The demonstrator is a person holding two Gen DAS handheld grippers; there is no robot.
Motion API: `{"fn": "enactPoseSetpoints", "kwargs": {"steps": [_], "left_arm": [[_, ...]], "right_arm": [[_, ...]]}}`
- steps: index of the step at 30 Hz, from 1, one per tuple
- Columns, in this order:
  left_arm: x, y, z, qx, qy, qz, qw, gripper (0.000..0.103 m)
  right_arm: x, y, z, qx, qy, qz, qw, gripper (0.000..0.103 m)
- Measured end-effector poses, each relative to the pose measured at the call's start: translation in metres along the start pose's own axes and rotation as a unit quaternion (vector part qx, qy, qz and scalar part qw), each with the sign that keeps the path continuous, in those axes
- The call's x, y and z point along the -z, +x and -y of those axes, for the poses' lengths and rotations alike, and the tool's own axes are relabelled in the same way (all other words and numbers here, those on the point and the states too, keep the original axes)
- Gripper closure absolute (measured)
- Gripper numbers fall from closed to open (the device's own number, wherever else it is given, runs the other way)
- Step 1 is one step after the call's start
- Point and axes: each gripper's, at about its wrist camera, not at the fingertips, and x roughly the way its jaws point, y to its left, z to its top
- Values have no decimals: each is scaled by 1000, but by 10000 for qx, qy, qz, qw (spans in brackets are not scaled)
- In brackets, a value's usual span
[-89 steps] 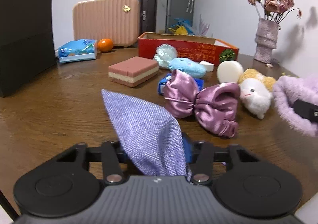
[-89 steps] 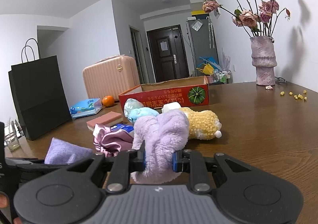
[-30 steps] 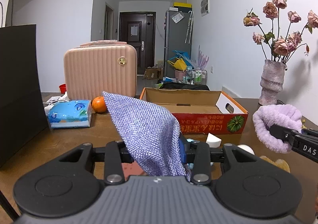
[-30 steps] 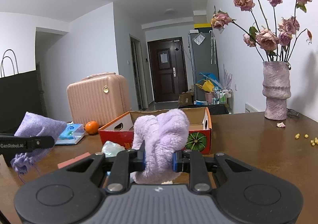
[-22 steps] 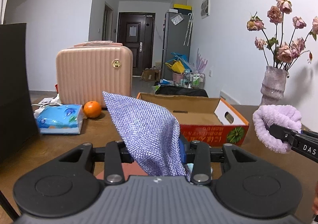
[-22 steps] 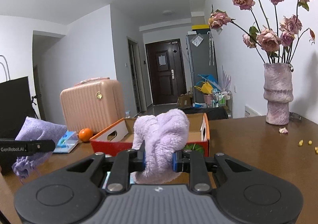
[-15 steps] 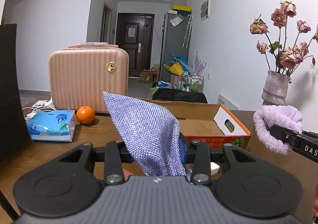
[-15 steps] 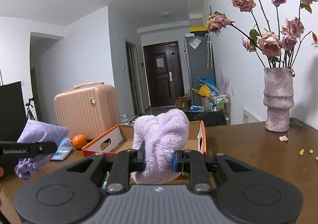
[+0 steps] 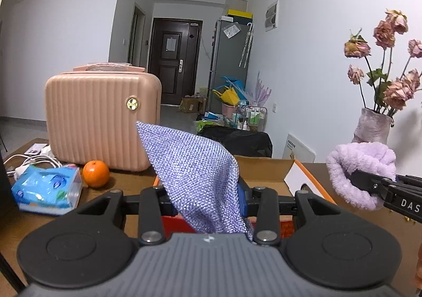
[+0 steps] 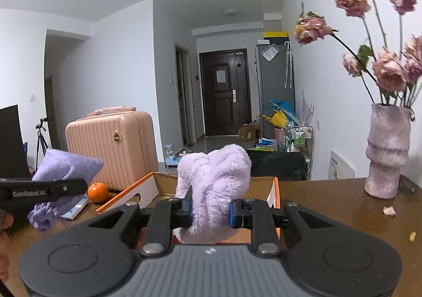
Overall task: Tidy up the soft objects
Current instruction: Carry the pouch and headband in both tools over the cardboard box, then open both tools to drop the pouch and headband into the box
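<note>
Both soft things are held up in the air, facing the open cardboard box [image 10: 274, 188] on the bench [image 10: 329, 207], apparently so each can be dropped in from above. The left hand-held gripper [image 9: 208, 198] is clenched on a woven purple pouch [image 9: 195, 178], which sticks up between its fingers. The right hand-held gripper [image 10: 209, 211] is clamped on a fluffy lilac scrunchie [image 10: 213, 181], just short of the box's near edge.

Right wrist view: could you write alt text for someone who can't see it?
A handheld black gripper pinches a fluffy lilac cloth just before an open orange cardboard box on a brown table. At left, a second gripper holds a purple woven pouch near a pink suitcase and an orange; a vase of dried roses stands right.
</note>
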Motion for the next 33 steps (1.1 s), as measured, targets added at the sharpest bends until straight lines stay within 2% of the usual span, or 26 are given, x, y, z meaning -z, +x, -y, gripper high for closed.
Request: {"fn": "enactPoseSetpoints", "kwargs": {"steps": [6, 16, 26, 33], "left_arm": [[-13, 31, 3, 45, 126, -126, 9998, 63], [-30, 70, 8, 76, 234, -29, 9997, 63], [-34, 115, 10, -32, 341, -306, 9989, 63], [-23, 146, 9, -137, 402, -538, 9976, 63]], "right_arm": [[-19, 24, 3, -52, -204, -105, 9997, 81], [-30, 65, 18, -73, -417, -332, 9986, 81], [-22, 111, 29, 48, -552, -700, 9960, 81], [-3, 137, 33, -99, -534, -863, 9948, 81]]}}
